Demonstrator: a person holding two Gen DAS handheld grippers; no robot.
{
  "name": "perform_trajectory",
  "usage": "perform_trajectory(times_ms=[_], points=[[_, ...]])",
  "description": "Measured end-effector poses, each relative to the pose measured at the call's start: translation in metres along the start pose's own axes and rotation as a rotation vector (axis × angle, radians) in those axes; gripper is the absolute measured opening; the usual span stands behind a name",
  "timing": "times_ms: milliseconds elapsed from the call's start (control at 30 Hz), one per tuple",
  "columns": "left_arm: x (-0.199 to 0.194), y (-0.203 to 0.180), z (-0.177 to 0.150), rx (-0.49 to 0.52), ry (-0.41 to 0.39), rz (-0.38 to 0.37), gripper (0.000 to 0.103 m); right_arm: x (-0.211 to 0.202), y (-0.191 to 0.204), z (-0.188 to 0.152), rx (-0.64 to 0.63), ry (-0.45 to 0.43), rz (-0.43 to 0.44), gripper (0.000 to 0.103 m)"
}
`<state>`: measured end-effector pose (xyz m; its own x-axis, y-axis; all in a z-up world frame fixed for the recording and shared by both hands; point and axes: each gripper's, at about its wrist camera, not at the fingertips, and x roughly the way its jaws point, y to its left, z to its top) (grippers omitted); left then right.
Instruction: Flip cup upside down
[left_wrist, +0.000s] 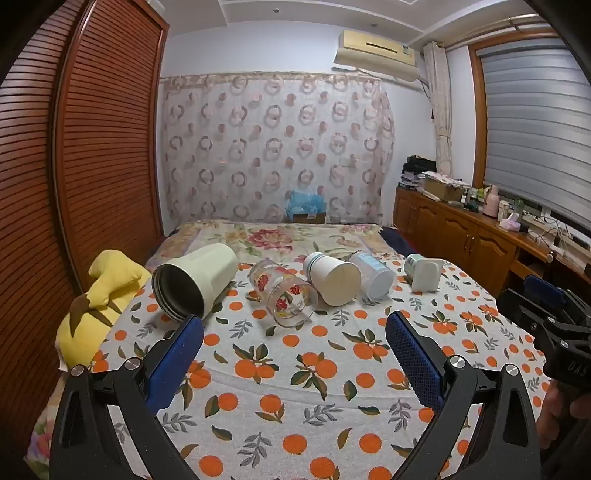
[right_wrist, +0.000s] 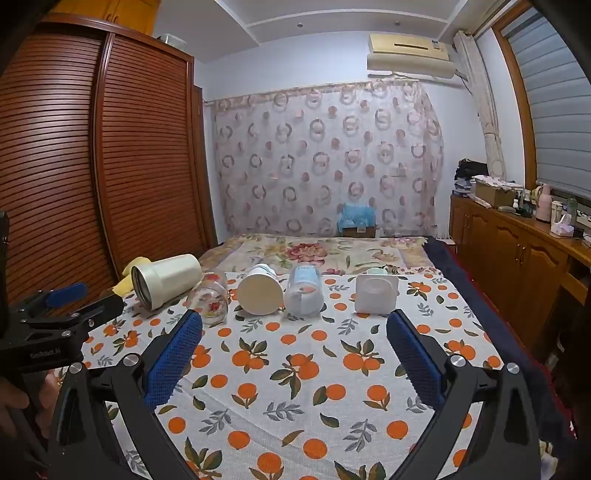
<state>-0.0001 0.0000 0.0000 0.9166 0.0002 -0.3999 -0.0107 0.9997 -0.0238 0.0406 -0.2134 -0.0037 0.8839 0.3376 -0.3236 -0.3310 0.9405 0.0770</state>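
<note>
Several cups lie on their sides in a row on the orange-print cloth (left_wrist: 295, 387). From left: a large cream tumbler with a dark inside (left_wrist: 194, 284) (right_wrist: 166, 280), a clear glass with red flowers (left_wrist: 282, 297) (right_wrist: 210, 297), a white paper-like cup (left_wrist: 332, 278) (right_wrist: 260, 290), a translucent plastic cup (left_wrist: 373, 275) (right_wrist: 304, 291) and a white square-based cup (left_wrist: 424, 273) (right_wrist: 376, 293). My left gripper (left_wrist: 293, 325) (right_wrist: 66, 295) is open and empty, short of the glass. My right gripper (right_wrist: 293, 321) (left_wrist: 543, 291) is open and empty, short of the paper cup.
A yellow plush pillow (left_wrist: 96, 302) lies at the cloth's left edge. A louvred wooden wardrobe (left_wrist: 92, 147) stands on the left. A wooden sideboard (left_wrist: 461, 229) with clutter runs along the right. A floral bedspread (left_wrist: 295, 236) lies beyond the cups.
</note>
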Motion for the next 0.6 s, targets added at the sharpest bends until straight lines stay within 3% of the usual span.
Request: perform_trajectory(times_ms=[600], points=[[0.0001, 0.0002, 0.0000, -0.002, 0.002, -0.001, 0.095, 0.0007, -0.0006, -0.0003, 0.004, 0.007, 0.001, 0.101]])
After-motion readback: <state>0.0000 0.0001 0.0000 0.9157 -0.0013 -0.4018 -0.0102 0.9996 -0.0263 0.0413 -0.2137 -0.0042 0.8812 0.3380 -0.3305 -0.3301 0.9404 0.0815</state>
